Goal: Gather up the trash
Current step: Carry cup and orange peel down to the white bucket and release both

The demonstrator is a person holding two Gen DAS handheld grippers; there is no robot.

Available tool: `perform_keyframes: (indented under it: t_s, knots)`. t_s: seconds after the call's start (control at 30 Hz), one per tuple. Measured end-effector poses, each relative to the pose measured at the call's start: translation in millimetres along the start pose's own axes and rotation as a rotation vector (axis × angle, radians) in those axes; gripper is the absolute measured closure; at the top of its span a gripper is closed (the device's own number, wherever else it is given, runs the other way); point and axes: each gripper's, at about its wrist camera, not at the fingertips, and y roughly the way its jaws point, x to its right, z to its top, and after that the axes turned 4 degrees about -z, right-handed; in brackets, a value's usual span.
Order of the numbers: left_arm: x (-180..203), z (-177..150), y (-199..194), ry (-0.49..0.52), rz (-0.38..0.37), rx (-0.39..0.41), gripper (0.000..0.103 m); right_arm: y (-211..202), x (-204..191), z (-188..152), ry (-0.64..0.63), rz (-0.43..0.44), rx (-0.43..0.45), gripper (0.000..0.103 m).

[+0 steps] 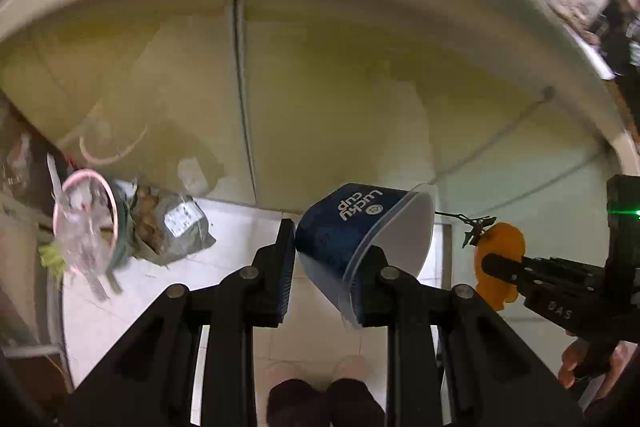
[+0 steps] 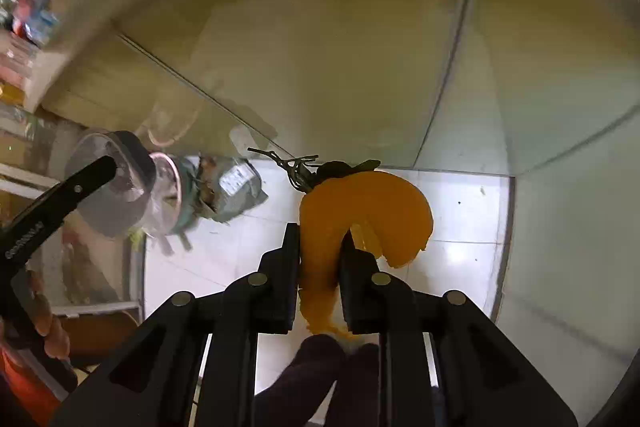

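Observation:
My left gripper (image 1: 329, 255) is shut on a tilted blue paper cup (image 1: 344, 223) marked "Lucky cup", which has a clear plastic layer over its rim. My right gripper (image 2: 320, 251) is shut on a curled orange peel (image 2: 380, 199) with a dark twig (image 2: 298, 167) at its top. In the left wrist view the right gripper (image 1: 496, 265) and peel (image 1: 500, 243) hang at the right. A pink-rimmed bin (image 1: 86, 223) lined with a clear bag stands on the floor at the left. The right wrist view shows the bin (image 2: 166, 195) just behind the cup (image 2: 116, 183) in the left gripper (image 2: 96, 167).
A grey foil bag (image 1: 176, 227) (image 2: 236, 187) leans against the bin. Cream cabinet doors (image 1: 320, 87) rise behind, under a counter edge. White floor tiles (image 2: 452, 223) lie below. A person's dark shoes (image 1: 320, 403) show at the bottom, a hand (image 1: 580, 363) at the right.

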Motion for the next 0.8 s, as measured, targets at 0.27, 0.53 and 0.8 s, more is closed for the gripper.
perform_keyframes:
  t_s: [0.27, 0.53, 0.8]
  knots:
    - [-33, -33, 100, -0.064, 0.036, -0.027, 0.079, 108, 19, 1, -0.071, 0.03, -0.055, 0.079]
    - [-18, -52, 174, -0.023, 0.033, -0.087, 0.079, 121, 35, -2, -0.055, 0.008, -0.009, 0.069]
    - [21, -77, 267, 0.069, -0.007, -0.185, 0.079, 115, 76, -13, 0.009, -0.04, 0.069, 0.066]
